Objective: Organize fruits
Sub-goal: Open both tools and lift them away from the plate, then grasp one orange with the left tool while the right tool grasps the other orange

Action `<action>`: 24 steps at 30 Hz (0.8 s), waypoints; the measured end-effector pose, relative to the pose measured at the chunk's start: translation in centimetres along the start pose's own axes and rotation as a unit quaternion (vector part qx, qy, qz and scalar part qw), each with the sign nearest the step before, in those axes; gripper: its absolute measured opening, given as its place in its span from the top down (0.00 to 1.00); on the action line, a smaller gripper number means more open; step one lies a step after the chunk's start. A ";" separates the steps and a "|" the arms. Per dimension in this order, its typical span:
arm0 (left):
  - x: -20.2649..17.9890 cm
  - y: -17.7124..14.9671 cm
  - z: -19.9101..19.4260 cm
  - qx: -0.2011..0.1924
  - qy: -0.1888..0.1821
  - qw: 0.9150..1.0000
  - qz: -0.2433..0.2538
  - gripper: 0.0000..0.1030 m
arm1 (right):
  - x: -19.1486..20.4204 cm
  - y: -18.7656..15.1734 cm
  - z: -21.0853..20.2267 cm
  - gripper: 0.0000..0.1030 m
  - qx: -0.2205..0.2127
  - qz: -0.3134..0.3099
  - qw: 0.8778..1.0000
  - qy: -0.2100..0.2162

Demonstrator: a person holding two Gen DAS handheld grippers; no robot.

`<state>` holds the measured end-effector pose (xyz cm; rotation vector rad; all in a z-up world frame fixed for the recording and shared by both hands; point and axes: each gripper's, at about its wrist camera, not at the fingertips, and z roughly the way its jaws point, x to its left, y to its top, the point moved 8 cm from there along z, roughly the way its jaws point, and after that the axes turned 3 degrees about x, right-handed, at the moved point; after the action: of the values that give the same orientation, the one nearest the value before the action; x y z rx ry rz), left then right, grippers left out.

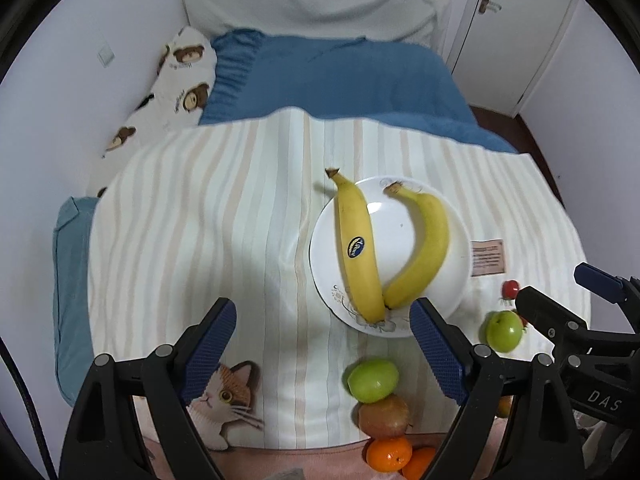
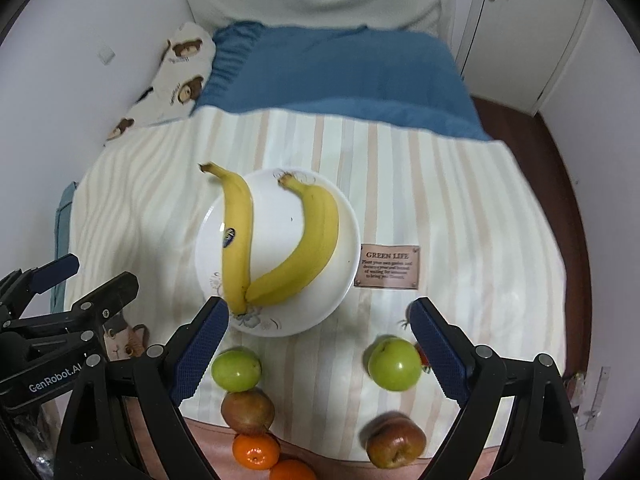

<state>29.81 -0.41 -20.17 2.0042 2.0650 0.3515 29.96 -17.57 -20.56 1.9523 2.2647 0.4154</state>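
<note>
Two yellow bananas lie in a V on a white plate (image 1: 456,248) on the striped bed cover, the left banana (image 1: 358,248) with a dark sticker, the right banana (image 1: 424,252) plain. My left gripper (image 1: 322,312) hangs open above the plate's near-left rim with nothing between its fingers. In the right wrist view the same plate (image 2: 280,216) and bananas (image 2: 308,248) lie just beyond my right gripper (image 2: 320,312), which is open and empty above the cover. Two green apples (image 2: 236,370) (image 2: 394,364) sit below it. Each gripper shows in the other's view, the right gripper (image 1: 554,284) and the left gripper (image 2: 98,272).
Nearer than the plate lie two brownish apples (image 2: 248,410) (image 2: 396,442) and two oranges (image 2: 256,450) (image 2: 292,472). A small red fruit (image 1: 510,289) sits by the "GREEN LIFE" label (image 2: 388,266). Blue bedding (image 1: 340,76) and a bear-print pillow (image 1: 180,80) lie beyond, against the wall.
</note>
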 end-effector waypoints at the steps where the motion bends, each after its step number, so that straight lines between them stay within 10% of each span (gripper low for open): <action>1: 0.0 -0.2 -0.8 -0.008 0.000 1.000 0.001 0.14 | 0.2 -0.3 -1.1 0.08 -0.011 -0.001 1.000 0.000; 15: -0.7 -4.7 -8.1 -0.049 -0.019 0.999 0.002 0.14 | 1.4 -5.8 -10.0 0.08 -0.063 0.011 0.997 0.035; 24: -1.6 -12.2 -0.6 0.050 -0.015 0.998 0.032 0.14 | 0.8 -16.2 -1.9 0.09 0.072 0.053 0.992 0.088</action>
<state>18.17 -2.33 -23.75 2.1228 2.0429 0.2333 13.89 -19.15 -23.28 2.1958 2.3628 0.4665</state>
